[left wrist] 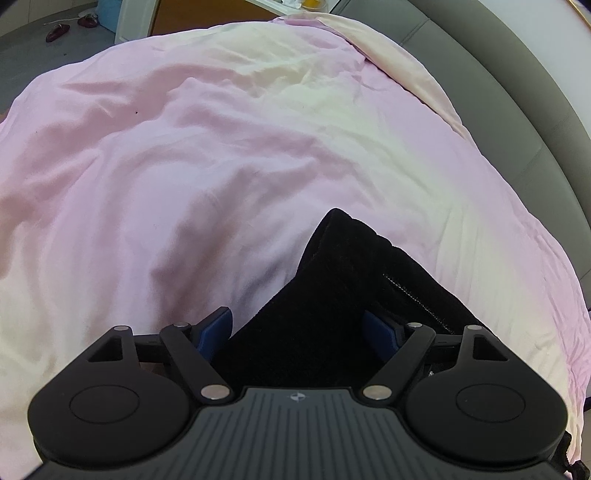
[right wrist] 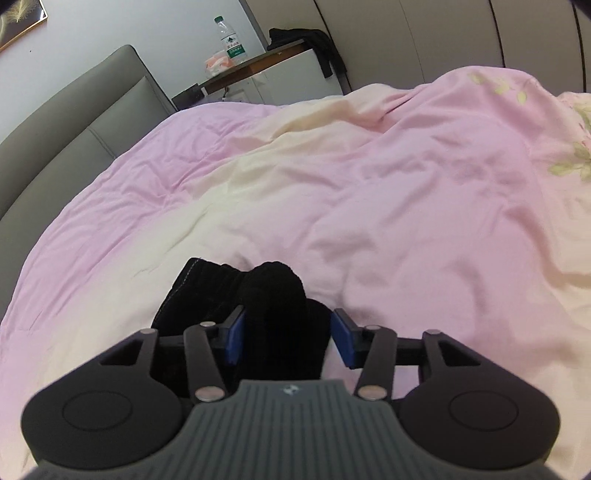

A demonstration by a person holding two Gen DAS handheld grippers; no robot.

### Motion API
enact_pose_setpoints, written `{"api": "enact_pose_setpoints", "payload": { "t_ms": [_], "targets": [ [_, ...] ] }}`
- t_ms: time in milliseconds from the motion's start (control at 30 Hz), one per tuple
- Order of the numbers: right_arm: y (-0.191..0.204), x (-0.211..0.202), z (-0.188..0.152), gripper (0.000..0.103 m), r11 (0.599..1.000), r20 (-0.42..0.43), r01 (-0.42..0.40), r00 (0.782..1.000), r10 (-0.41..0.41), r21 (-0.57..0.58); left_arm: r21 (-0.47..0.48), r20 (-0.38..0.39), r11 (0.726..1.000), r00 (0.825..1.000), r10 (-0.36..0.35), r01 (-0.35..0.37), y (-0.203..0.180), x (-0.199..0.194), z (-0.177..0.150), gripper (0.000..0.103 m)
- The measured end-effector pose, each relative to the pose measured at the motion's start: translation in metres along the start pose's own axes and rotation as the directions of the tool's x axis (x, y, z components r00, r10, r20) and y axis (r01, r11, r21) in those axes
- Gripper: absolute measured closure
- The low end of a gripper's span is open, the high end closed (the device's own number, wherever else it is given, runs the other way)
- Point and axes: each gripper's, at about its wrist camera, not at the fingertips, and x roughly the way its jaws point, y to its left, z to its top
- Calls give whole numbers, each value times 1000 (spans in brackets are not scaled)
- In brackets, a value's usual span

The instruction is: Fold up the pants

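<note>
The black pants (left wrist: 343, 280) lie on the pink and cream duvet (left wrist: 184, 166). In the left wrist view a bunched part of them with a line of white stitching fills the space between the blue pads of my left gripper (left wrist: 299, 332), whose jaws stand wide apart. In the right wrist view the pants (right wrist: 273, 306) show as a rumpled black heap between the blue pads of my right gripper (right wrist: 286, 332), also open. The fabric under both gripper bodies is hidden.
A grey padded headboard (right wrist: 74, 122) runs along the bed's side. A nightstand (right wrist: 258, 70) behind it holds a water bottle (right wrist: 231, 38) and dark clothing. The floor with shoes (left wrist: 55, 33) lies past the far bed edge.
</note>
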Motion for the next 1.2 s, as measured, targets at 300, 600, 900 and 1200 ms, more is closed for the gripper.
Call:
{"api": "enact_pose_setpoints", "payload": {
  "t_ms": [300,600,900,1200],
  "targets": [
    [43,-90,-48,64,955,147,-97,979,142,-280,-5,-14,1000,1000,-11,11,2,1,0,9],
    [217,-168,-235,65,536,-353,-574,813,463,-620,-9,-21,1000,999,-24,24,2,-2,-1,10],
    [351,-189,-381,89,345,-461,-600,789,407,-722,-23,-1,998,998,-57,57,11,-1,2,12],
    [316,-259,-374,71,205,-602,-792,580,549,-576,5,15,998,998,-68,68,12,2,2,12]
  ]
}}
